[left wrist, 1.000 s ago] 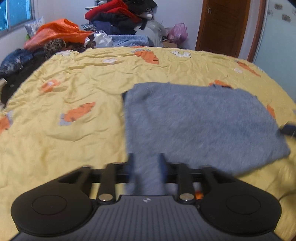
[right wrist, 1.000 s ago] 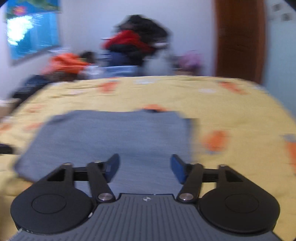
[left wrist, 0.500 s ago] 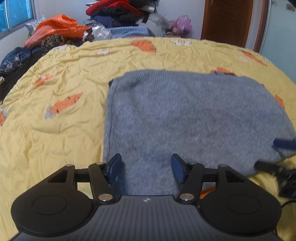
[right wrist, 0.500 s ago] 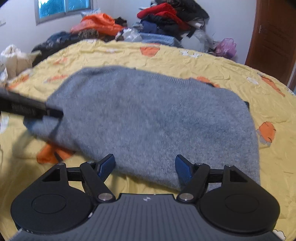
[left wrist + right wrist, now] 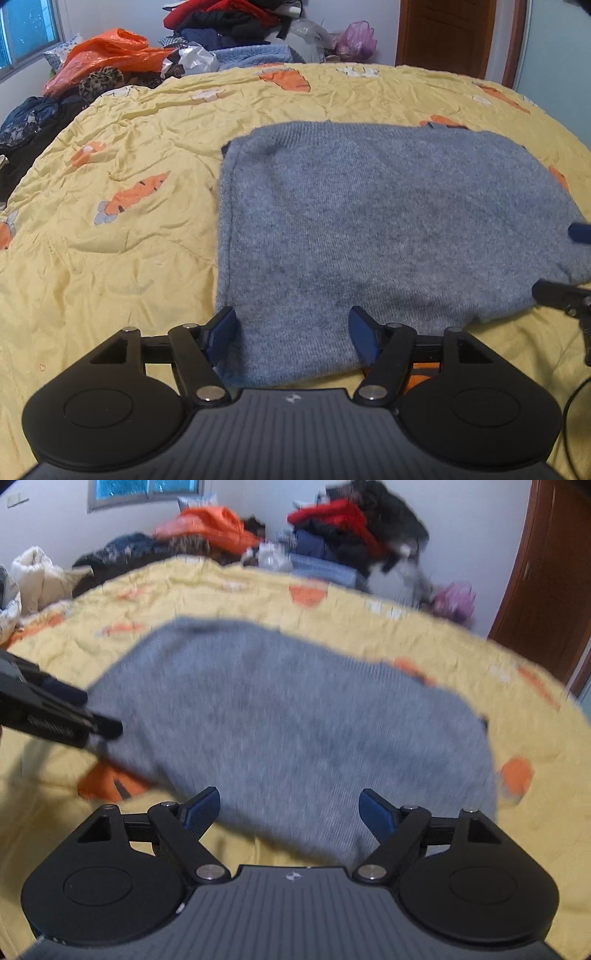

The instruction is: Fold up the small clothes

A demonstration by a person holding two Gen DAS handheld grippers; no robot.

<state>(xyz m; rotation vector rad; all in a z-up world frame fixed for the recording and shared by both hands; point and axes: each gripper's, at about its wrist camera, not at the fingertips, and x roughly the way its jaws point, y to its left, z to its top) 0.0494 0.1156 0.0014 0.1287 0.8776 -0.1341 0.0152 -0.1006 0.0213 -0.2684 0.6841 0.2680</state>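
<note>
Both tongs, left gripper [image 5: 293, 334] and right gripper [image 5: 288, 812], stand with jaws spread wide, gripping nothing. We see the grey sweater [image 5: 369, 229] lying flat on the yellow quilt [image 5: 122, 229] just ahead of both, its near edge between the blue fingertips [image 5: 221, 328]. We read no lettering, only a small pale emblem on each housing.

The fuzzy grey knitted sweater [image 5: 373, 229] lies folded flat in a rough rectangle, ribbed collar at its far edge, spread on the bed.
</note>
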